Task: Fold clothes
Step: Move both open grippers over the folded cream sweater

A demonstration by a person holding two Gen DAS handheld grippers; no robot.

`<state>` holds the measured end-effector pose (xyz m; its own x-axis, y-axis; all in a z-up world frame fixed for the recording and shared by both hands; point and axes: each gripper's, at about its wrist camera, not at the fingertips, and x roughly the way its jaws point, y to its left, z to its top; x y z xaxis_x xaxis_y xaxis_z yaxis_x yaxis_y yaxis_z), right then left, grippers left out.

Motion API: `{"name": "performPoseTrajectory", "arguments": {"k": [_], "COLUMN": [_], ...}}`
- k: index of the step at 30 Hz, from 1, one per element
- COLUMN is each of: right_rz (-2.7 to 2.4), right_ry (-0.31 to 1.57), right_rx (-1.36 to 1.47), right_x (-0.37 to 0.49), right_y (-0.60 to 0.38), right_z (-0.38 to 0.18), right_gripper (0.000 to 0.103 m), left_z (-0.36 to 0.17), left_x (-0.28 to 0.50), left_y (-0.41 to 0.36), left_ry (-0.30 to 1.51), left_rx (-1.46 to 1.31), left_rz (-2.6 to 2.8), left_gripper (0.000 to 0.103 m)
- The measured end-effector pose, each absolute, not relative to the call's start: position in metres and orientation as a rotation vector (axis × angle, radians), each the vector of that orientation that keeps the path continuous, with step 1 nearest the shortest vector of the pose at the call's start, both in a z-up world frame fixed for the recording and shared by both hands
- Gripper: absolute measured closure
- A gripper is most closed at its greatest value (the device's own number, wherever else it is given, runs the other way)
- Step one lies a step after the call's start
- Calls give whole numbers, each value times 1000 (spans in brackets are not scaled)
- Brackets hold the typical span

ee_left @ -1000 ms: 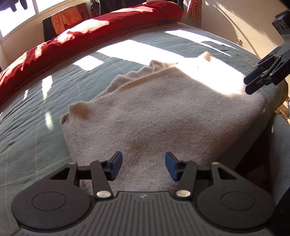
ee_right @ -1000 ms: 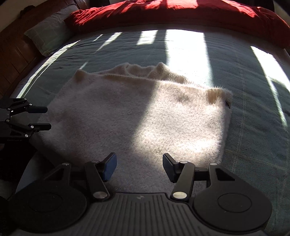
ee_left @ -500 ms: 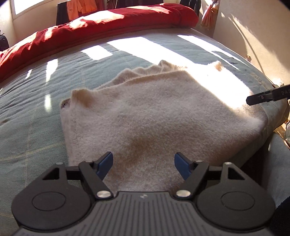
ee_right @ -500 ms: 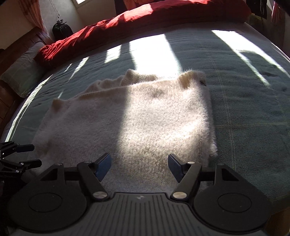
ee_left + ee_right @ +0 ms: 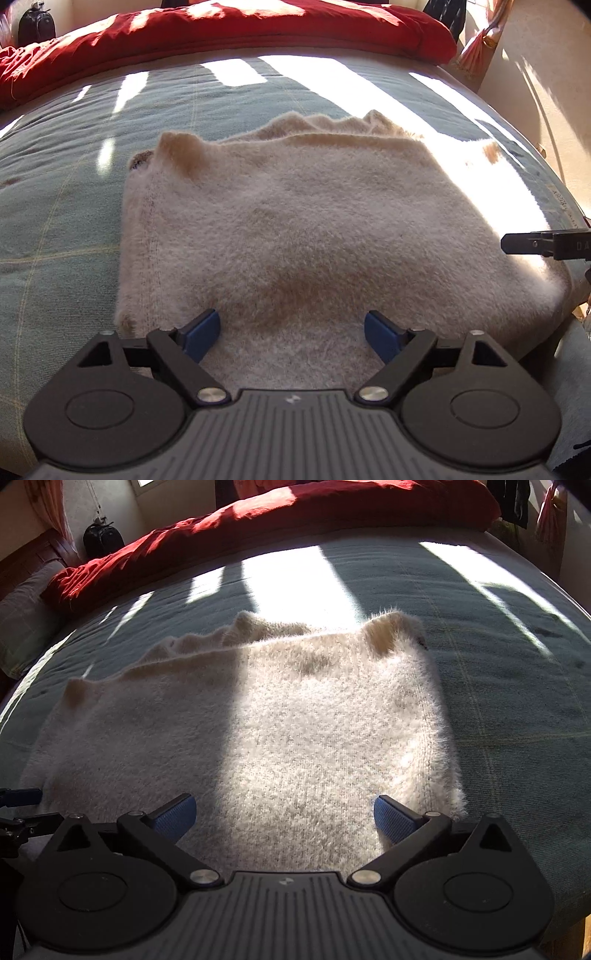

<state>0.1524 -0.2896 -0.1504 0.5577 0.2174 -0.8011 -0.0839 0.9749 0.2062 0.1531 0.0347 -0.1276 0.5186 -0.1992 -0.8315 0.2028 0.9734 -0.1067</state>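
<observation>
My left black plastic two-finger tool [image 5: 291, 334] and right black plastic two-finger tool [image 5: 284, 818] each have a ribbed grey base, round side discs, silver pivot screws and blue textured fingertip pads [image 5: 393, 818].

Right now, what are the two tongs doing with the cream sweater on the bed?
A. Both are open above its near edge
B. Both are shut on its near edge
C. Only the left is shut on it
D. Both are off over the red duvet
A: the left tongs and the right tongs both stand wide open, with the sweater lying flat between their fingers, gripped by neither.
</observation>
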Motion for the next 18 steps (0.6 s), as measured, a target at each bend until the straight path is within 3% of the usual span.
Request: {"name": "performPoseTrajectory", "arguments": {"k": [12,18], "right_rz": [133,153], "right_ry": [926,904], "right_rx": [70,274], "right_x": [144,161], "right_y": [-271,-297], "right_z": [-161,-134], "right_gripper": [0,0], "left_z": [-136,-112], "left_x": [187,194], "left_y": [36,45], "left_ry": [939,844], "left_rx": [-128,-156], "left_rz": [-183,-91], "left_gripper": [16,16]}}
